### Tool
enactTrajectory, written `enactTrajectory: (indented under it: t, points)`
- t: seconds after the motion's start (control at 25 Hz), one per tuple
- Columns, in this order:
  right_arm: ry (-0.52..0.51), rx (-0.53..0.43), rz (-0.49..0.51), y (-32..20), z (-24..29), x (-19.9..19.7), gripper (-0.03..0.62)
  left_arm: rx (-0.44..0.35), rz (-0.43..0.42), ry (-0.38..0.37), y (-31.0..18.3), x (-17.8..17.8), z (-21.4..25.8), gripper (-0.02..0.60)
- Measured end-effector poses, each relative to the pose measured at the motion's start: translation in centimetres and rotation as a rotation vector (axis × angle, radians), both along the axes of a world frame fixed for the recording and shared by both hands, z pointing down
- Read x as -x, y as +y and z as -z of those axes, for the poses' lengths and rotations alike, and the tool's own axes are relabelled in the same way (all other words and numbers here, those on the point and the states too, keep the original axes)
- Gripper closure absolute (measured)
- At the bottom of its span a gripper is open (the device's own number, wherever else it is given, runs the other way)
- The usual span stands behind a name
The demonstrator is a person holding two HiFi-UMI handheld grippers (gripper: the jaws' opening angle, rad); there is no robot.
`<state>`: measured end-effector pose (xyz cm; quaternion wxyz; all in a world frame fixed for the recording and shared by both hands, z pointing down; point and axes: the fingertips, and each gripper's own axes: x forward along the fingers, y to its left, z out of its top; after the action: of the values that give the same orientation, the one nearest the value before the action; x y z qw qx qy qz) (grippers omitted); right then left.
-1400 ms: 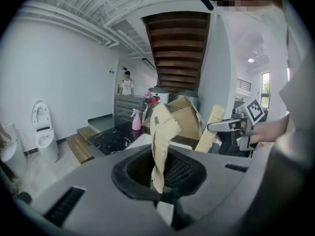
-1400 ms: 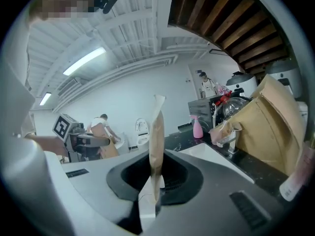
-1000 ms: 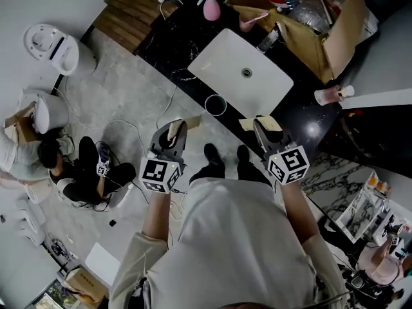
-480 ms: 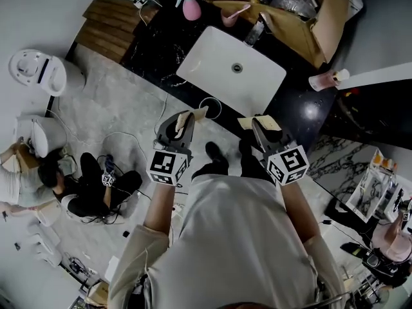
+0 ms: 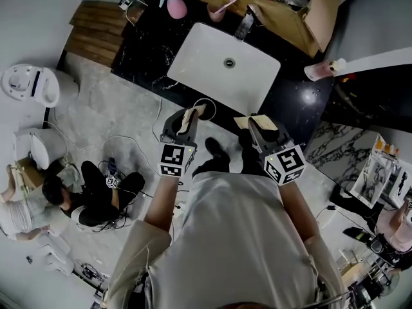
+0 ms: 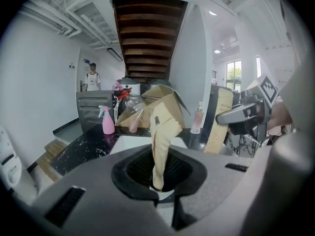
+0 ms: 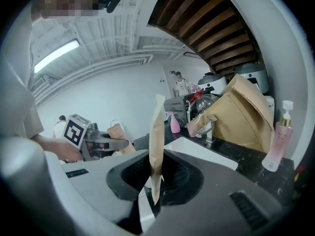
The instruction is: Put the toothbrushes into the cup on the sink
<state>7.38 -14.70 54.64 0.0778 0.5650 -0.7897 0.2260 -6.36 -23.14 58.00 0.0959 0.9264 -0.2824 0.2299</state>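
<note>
My left tool (image 5: 188,118) and right tool (image 5: 259,125), each pinched shut on a tan packet (image 6: 161,132), probably a wrapped toothbrush, have drawn nearer the sink (image 5: 212,63). The left one is now just beside the cup (image 5: 210,100), so I judge the drop is close.

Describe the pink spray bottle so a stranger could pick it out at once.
Find the black marble counter with the white sink basin set in it. The spray bottle stands at the counter's back, left of the basin. It alone has a trigger head: the pink cup by the tap is open-topped, and the pink pump bottle stands right of the basin.
</note>
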Motion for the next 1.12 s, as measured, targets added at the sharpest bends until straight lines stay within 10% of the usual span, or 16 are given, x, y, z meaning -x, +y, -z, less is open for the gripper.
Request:
enactTrajectory:
  t: [1.12]
  points:
    - [0.015,-0.027,0.044,-0.7,1.0,0.8,0.533,0.031,0.107,0.043,-0.5,2.6,0.7,0.411]
